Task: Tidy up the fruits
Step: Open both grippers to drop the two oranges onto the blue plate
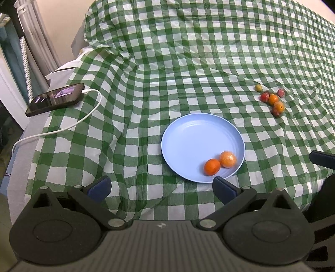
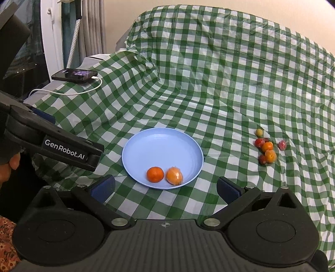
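Soft, even indoor light, faint glare streaking the far folds of the glossy green-and-white checked plastic tablecloth (image 1: 209,52), squares bowing hard at the fisheye edges, corners dark, focus crisp throughout.

cream wall (image 2: 209,4), grey curtains (image 2: 94,27) left

One blue plate (image 2: 163,146) holds two orange fruits (image 2: 155,174). Six small fruits (image 2: 267,146) cluster near the cloth's right edge: three red, two orange, one yellow. One phone (image 2: 74,75), one cable (image 2: 69,92).
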Demonstrator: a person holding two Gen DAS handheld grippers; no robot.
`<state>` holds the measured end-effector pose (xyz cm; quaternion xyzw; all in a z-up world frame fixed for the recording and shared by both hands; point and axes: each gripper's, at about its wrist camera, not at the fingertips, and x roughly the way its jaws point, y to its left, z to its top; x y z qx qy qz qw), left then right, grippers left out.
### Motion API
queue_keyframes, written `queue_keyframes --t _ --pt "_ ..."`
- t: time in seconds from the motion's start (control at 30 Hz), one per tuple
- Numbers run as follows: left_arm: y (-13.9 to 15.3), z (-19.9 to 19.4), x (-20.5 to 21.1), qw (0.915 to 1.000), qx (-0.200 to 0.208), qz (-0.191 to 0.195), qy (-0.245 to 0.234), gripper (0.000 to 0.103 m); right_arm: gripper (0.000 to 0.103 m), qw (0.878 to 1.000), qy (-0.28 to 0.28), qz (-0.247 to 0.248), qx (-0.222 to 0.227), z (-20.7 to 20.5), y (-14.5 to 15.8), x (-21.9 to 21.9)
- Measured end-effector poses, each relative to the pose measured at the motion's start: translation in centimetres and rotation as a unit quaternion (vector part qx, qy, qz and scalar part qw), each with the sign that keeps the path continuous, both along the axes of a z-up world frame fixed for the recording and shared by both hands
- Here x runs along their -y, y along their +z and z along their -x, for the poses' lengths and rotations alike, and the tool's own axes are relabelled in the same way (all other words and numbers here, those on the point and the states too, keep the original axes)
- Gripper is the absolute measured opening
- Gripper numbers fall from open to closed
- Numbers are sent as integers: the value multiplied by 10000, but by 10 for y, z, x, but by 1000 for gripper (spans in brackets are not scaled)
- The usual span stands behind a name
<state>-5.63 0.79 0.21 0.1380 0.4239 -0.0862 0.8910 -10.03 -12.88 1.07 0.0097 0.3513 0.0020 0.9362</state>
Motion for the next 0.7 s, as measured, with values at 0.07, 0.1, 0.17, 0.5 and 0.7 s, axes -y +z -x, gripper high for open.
queue_keyframes --t 0.07,0.1,0.17,0.5,0.7 --pt "0 0 1 10000 3 -1 -13 103 102 10000 -18 -16 5 0 0 1" --pt "-1 0 1 10000 5 -5 -23 103 102 10000 -24 -22 7 0 0 2" --pt "-1 0 2 10000 0 -17 -37 103 102 10000 -20 -29 1 1 0 3" --pt "-7 -3 1 9999 -93 -47 -25 103 102 9999 -36 -93 -59 -1 -5 6" --pt "-13 -9 4 9997 -209 -116 -27 103 102 9995 -223 -189 -105 -6 -10 15"
